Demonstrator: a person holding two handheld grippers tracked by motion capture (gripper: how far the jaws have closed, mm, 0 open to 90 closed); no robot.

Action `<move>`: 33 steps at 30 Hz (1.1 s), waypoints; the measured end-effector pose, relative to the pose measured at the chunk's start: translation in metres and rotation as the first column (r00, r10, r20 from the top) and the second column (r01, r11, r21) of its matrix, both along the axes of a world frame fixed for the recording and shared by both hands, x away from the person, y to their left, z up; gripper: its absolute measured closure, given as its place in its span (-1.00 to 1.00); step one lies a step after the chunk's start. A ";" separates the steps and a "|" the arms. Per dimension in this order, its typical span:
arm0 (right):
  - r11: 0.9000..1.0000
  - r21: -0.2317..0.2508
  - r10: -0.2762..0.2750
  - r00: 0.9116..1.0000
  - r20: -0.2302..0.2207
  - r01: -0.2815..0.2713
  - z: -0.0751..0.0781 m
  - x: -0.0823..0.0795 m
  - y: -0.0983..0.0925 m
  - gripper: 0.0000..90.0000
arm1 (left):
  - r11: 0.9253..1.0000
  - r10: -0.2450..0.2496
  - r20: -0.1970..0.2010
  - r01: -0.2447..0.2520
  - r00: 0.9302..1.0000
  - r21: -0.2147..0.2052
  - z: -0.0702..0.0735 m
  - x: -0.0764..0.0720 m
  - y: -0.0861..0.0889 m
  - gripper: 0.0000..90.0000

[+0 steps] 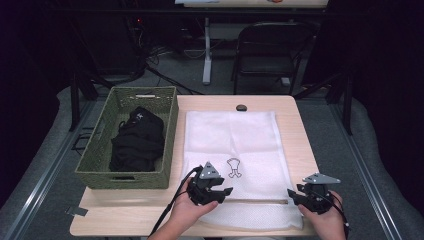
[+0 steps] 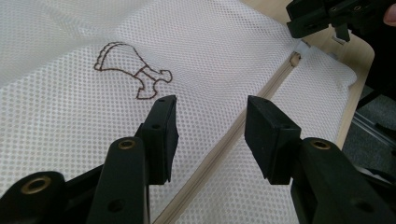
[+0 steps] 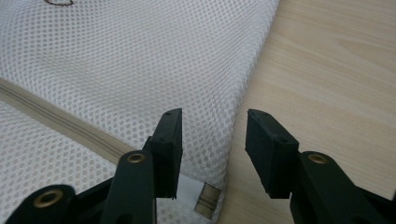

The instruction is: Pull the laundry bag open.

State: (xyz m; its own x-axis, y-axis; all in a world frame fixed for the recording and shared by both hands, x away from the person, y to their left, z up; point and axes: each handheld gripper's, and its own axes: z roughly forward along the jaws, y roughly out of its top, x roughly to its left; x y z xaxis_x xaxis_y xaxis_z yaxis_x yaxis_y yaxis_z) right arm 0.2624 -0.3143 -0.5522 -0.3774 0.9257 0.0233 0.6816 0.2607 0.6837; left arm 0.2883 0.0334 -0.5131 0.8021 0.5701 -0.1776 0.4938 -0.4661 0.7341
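A white mesh laundry bag (image 1: 230,135) lies flat on the wooden table (image 1: 300,125), with a brown embroidered mark (image 1: 234,168) and a beige zipper (image 1: 260,201) running across near its front edge. My left gripper (image 1: 227,190) hovers over the bag's front left part, jaws open above the zipper (image 2: 261,95) and beside the mark (image 2: 133,70); nothing is between the pads (image 2: 210,121). My right gripper (image 1: 292,195) is at the bag's front right corner, open over the bag's edge (image 3: 212,135), close to the zipper's end (image 3: 60,123) and a small tag (image 3: 208,200).
A green woven basket (image 1: 127,177) holding black clothes (image 1: 137,140) stands on the table's left side, against the bag. A small dark object (image 1: 241,107) sits at the table's far edge. A black folding chair (image 1: 267,50) stands beyond the table.
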 end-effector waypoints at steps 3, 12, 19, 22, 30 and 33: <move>1.000 0.006 -0.007 1.000 -0.008 0.007 -0.002 0.001 -0.002 0.24 | 1.000 -0.014 0.003 0.014 1.000 0.004 -0.001 0.001 -0.007 0.21; 1.000 0.003 -0.014 1.000 -0.018 0.014 -0.005 0.003 -0.004 0.24 | 0.999 -0.036 0.003 0.036 0.999 0.019 -0.003 0.002 -0.020 0.22; 1.000 0.008 -0.012 1.000 -0.026 0.012 -0.006 0.004 -0.004 0.23 | 0.999 -0.048 0.003 0.048 0.999 0.017 -0.005 0.004 -0.030 0.22; 1.000 0.011 -0.014 0.999 -0.032 0.014 -0.007 0.005 -0.005 0.23 | 0.998 -0.052 0.004 0.052 0.999 0.018 -0.005 0.004 -0.034 0.23; 1.000 0.019 -0.019 0.999 -0.038 0.020 -0.009 0.006 -0.004 0.23 | 0.998 -0.064 -0.002 0.064 0.998 0.023 -0.007 0.005 -0.044 0.23; 1.000 0.023 -0.021 0.999 -0.042 0.022 -0.009 0.007 -0.004 0.23 | 0.996 -0.078 -0.001 0.078 0.997 0.033 -0.008 0.006 -0.049 0.23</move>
